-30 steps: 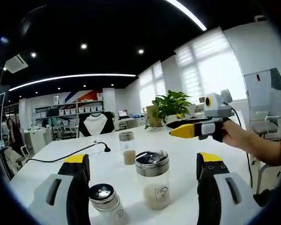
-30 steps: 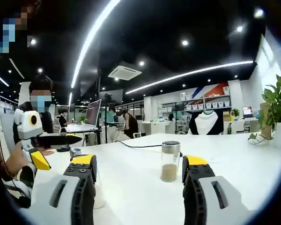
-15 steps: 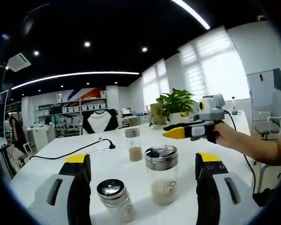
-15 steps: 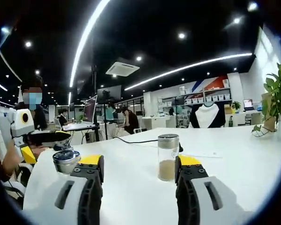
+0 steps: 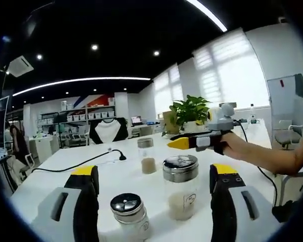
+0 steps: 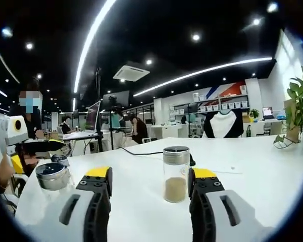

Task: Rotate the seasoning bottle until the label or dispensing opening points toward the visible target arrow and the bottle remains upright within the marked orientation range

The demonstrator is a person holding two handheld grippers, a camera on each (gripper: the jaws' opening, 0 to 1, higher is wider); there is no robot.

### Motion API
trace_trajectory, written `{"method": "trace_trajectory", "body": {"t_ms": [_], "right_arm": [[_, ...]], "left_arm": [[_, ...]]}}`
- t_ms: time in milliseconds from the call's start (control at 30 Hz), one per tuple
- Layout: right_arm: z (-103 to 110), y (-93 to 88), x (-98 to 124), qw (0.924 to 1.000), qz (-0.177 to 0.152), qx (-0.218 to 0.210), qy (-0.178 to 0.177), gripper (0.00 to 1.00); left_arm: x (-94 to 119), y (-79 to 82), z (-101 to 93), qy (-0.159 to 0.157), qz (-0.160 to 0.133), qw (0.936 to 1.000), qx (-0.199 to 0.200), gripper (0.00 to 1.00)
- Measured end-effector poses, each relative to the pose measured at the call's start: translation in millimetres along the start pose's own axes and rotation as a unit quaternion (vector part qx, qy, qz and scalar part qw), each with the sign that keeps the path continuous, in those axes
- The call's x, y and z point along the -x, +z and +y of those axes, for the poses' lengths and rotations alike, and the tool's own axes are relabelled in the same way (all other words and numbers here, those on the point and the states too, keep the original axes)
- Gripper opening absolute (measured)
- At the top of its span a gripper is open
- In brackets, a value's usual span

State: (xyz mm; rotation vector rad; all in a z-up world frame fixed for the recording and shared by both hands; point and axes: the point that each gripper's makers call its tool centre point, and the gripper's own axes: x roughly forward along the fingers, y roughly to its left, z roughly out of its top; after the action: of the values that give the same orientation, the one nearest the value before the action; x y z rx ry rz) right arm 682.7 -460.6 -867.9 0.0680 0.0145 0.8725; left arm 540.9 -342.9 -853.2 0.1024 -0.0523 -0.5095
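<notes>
In the left gripper view my left gripper (image 5: 154, 199) has its jaws spread wide and empty around two jars on the white tabletop (image 5: 55, 174): a wide seasoning jar (image 5: 181, 186) and a small shaker (image 5: 131, 214) just beside it. Closing here could knock the shaker over. My right gripper (image 5: 192, 142) hovers beyond.

In the right gripper view my right gripper (image 6: 149, 199) is also open and empty, the tall seasoning bottle (image 6: 175, 174) upright ahead between the jaws. A crooked pinch may tip it. I see no target arrow.
</notes>
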Motion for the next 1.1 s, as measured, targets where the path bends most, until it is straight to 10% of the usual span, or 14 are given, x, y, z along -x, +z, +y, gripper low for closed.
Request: {"method": "trace_trajectory", "body": {"t_ms": [1100], "right_arm": [[-35, -18.0, -46, 0.9982, 0.048, 0.024, -0.027, 0.61]], "left_arm": [[-14, -20.2, 6.0, 0.002, 0.023, 0.9993, 0.030, 0.99]]}}
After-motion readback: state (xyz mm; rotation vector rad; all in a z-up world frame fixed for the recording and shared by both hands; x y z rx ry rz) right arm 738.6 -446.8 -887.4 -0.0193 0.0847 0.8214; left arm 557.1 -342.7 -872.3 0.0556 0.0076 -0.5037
